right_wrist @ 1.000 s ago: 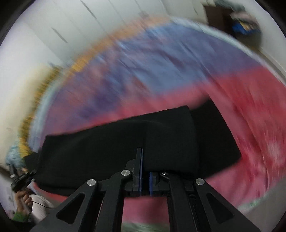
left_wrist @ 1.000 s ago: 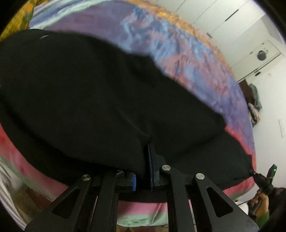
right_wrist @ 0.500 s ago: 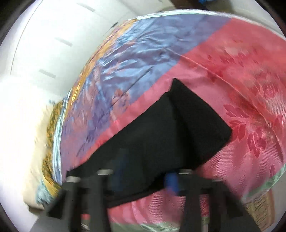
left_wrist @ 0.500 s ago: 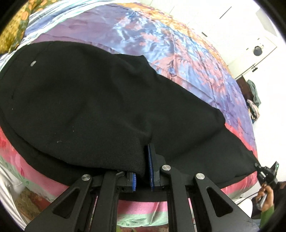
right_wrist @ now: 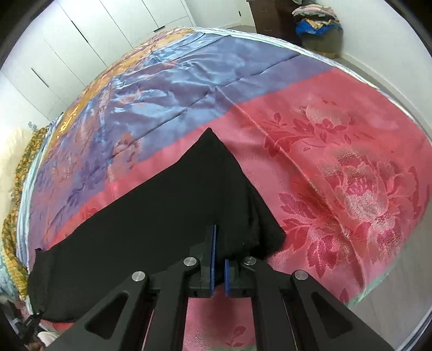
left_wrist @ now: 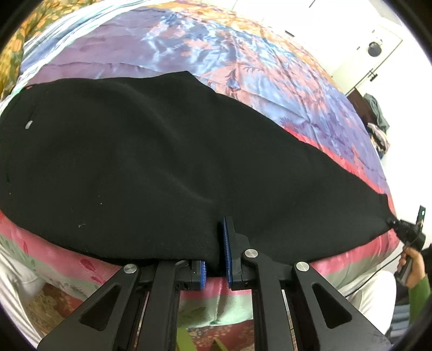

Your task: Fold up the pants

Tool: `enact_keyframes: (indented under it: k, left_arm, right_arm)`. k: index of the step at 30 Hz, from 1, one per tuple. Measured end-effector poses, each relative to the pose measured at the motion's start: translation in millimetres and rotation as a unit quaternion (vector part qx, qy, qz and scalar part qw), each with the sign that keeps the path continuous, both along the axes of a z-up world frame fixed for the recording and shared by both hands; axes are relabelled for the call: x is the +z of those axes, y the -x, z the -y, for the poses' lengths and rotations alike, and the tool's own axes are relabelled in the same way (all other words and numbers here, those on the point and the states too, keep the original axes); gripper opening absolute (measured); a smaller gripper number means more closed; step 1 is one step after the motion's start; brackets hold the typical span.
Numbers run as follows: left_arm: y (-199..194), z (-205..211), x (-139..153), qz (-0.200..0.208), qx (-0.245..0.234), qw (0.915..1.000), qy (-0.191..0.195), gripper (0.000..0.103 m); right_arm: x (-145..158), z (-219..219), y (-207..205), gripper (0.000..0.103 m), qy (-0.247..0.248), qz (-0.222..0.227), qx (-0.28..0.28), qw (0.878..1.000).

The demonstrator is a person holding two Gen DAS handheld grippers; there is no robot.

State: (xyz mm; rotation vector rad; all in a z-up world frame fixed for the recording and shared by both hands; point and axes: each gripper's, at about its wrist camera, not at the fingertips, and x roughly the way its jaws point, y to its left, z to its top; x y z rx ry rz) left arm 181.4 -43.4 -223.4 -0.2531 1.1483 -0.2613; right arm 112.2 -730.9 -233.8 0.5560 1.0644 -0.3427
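Between the blue pads: a fold of black cloth is seen pinched in both wrist views, at the near edge of the bed.
Left gripper (left_wrist: pixel 216 253): its jaws are drawn almost together and the near edge of the pants (left_wrist: pixel 162 162) is clamped between them; one pad is partly covered by the cloth.
Right gripper (right_wrist: pixel 218 266): its jaws are likewise nearly closed, and the hem end of the pants (right_wrist: pixel 162 229) is nipped just in front of the pads.
Right gripper seen from the left view (left_wrist: pixel 407 232): it is shown at the far right tip of the garment, touching the cloth, and is held by a hand (left_wrist: pixel 411 270) with a green sleeve.
Pants: the black garment is laid lengthwise along the near edge of the bedspread (left_wrist: pixel 243 54), with the wide waist part toward the left near corner and the tapered leg end toward the right. Doubled layers are shown at the leg end in the right view.
Bedspread: the garment is carried mostly on the pink floral border (right_wrist: pixel 337 175); the blue and purple panel is left bare beyond it.
Background: white cupboard doors (right_wrist: pixel 94 35) are seen past the far edge of the bed, and a heap of clothes (right_wrist: pixel 318 19) by the far right corner.
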Motion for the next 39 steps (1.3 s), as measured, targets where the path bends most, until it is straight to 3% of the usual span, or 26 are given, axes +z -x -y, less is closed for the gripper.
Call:
enact_keyframes:
  k: [7,11,12,13,14,15,16,19,20,21,24,27,29,33,35,39]
  left_arm:
    - [-2,7,-10,-0.011,-0.008,0.9994,-0.032,0.009]
    - [1,-1,-14,-0.034,-0.013,0.9988,-0.033,0.016]
    - [3,-5,-9,-0.041,-0.014,0.9986,-0.032,0.023]
    - [8,-11,-1,-0.044,-0.013,0.9983,-0.037,0.029]
    - [16,-19,9,-0.042,-0.008,0.9978,-0.051,0.043]
    - [25,-28,19,-0.036,-0.002,0.9974,-0.062,0.05]
    - [33,-36,28,-0.027,0.001,0.9974,-0.067,0.051]
    - [48,-60,58,0.025,0.02,0.9963,-0.079,0.059]
    - [45,-64,65,0.046,0.027,0.9952,-0.082,0.067]
    - [39,-64,68,0.061,0.028,0.9941,-0.085,0.074]
    - [3,-55,52,0.09,0.024,0.9889,-0.116,0.075]
    - [-28,-61,4,0.048,0.032,0.9829,-0.175,0.075]
    - [-40,-70,-25,0.006,0.038,0.983,-0.179,0.077]
    - [-34,-70,-31,0.041,0.025,0.9808,-0.189,0.083]
    - [-34,-71,-32,0.043,0.026,0.9813,-0.186,0.083]
    - [-36,-70,-35,0.044,0.025,0.9806,-0.19,0.088]
  right_arm:
    - [-6,0,-3,0.005,0.008,-0.012,-0.006,1.0]
    - [-6,-3,-3,0.008,0.013,-0.02,-0.004,1.0]
    - [-4,-4,-3,0.013,0.015,-0.021,-0.004,1.0]
    - [-1,-5,-1,0.032,0.018,-0.025,-0.004,1.0]
    - [5,-7,3,0.057,0.017,-0.02,-0.002,1.0]
    - [13,-9,9,0.066,0.019,-0.006,-0.001,1.0]
    - [22,-12,16,0.075,0.038,0.0,-0.009,0.999]
    - [57,-34,40,0.076,0.121,0.017,-0.025,0.992]
    - [66,-44,43,0.076,0.134,0.027,-0.021,0.99]
    - [75,-61,45,0.076,0.145,0.04,-0.011,0.989]
    - [85,-120,35,0.08,0.138,0.073,0.043,0.987]
    - [67,-186,13,0.087,0.099,0.091,0.1,0.986]
    - [41,-223,-4,0.087,0.078,0.086,0.128,0.985]
    - [-26,-260,-30,0.088,0.098,0.004,0.163,0.982]
    - [-36,-263,-31,0.093,0.114,0.009,0.174,0.978]
    - [-44,-263,-37,0.103,0.1,0.008,0.186,0.977]
